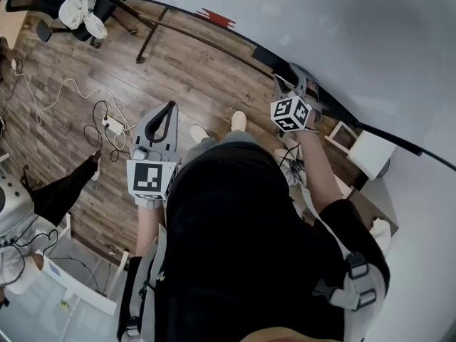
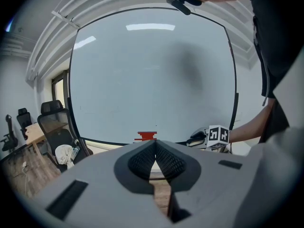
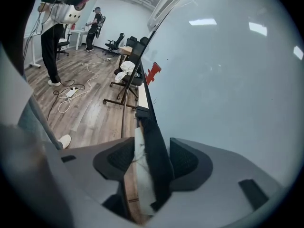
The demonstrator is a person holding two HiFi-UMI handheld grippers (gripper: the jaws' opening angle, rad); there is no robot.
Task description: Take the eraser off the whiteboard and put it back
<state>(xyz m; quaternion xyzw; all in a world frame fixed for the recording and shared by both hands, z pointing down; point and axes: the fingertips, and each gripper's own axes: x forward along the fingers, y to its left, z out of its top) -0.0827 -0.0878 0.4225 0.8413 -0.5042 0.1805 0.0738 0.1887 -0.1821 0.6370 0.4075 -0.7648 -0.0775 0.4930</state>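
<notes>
The whiteboard eraser [image 3: 159,167], with its wooden back and white and black felt layers, stands on edge between the right claw's [image 3: 152,148] ribbed pads. The pads sit released beside it at the whiteboard's [image 3: 228,80] dark bottom ledge [image 3: 142,96]. The glossy board rises right of the claw, and open plank floor [image 3: 90,113] lies to its left. The left claw [image 2: 155,151] is clenched and empty.

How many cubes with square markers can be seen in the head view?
2. The left cube is over the wooden floor, left of centre; the right cube is beside the whiteboard's lower edge. No others seem hidden.
</notes>
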